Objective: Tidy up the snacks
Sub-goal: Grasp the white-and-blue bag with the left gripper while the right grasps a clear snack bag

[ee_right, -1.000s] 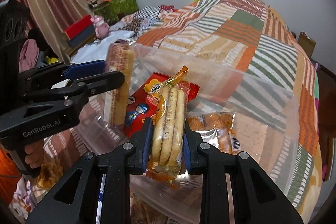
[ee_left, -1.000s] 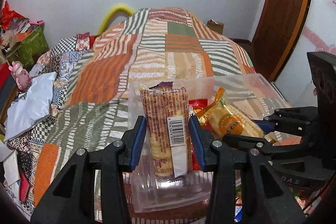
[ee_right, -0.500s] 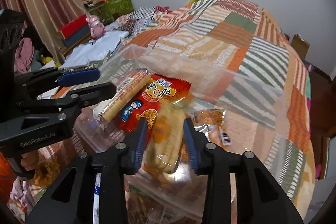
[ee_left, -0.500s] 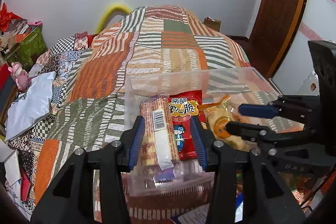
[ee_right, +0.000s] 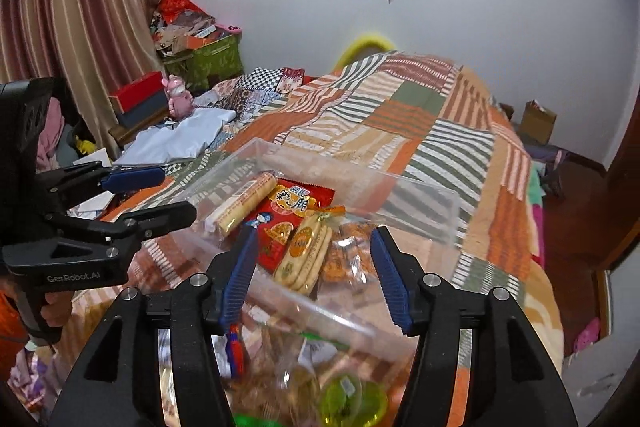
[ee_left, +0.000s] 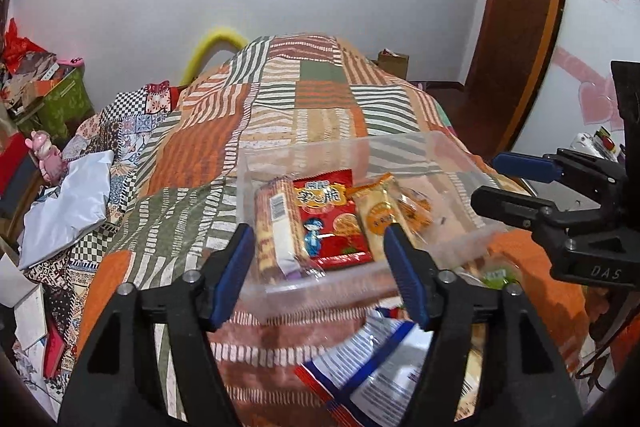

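Both tongs, left (ee_left: pixel 318 263) and right (ee_right: pixel 312 275), gape wide and empty over the clear box (ee_left: pixel 452 151) of snacks, so grabbing another loose packet (ee_left: pixel 372 363) seems next.

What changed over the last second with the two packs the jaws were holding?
Both were let go. The left gripper released the long biscuit roll, which now lies flat at the left of the clear bin. The right gripper dropped the yellow biscuit pack beside the red snack bag. Both jaws now stand open. The bin and red bag stayed put.
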Tool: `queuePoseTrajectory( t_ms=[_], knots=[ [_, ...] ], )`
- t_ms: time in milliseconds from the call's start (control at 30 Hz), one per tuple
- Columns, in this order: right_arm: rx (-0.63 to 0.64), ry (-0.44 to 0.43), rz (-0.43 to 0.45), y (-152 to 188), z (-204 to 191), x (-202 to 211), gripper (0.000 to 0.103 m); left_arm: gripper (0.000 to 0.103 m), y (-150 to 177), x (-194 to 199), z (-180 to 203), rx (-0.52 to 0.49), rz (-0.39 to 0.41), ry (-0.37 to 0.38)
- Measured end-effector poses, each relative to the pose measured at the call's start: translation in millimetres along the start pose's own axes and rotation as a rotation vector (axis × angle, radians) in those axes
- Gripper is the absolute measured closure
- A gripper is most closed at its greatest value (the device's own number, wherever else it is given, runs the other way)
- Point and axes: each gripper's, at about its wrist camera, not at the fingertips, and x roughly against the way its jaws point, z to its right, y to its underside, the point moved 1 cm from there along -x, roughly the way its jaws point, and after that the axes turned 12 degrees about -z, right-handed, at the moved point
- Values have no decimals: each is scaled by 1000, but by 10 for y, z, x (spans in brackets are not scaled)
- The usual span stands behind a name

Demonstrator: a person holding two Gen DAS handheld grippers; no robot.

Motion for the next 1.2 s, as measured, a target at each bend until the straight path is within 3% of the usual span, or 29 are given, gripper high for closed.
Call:
queuePoseTrajectory(
  t_ms=[133,367,667,767,833,1000,1200],
  knots=[
    [1,9,7,140,-19,89,48,21,111,76,80,-9,6,-4],
    [-3,19,-8,398,-46,101,42,20,465,52,235,-39,-54,27],
    [-32,11,-70,701,-51,-9,42,20,892,-158,449,-84,-144,57],
    [-34,5,-80,755,-62,-30,41,18,898,-257,494,-91,-166,65],
    [-34,1,-86,782,-83,-53,41,11,871,-292,486,-82,-161,59],
    [-39,-11,-105,789,-104,-164,39,10,774,-403,355,-30,-174,70],
    [-35,-11,-115,754,-153,-258,39,16,755,-583,262,-35,-194,3]
  ],
)
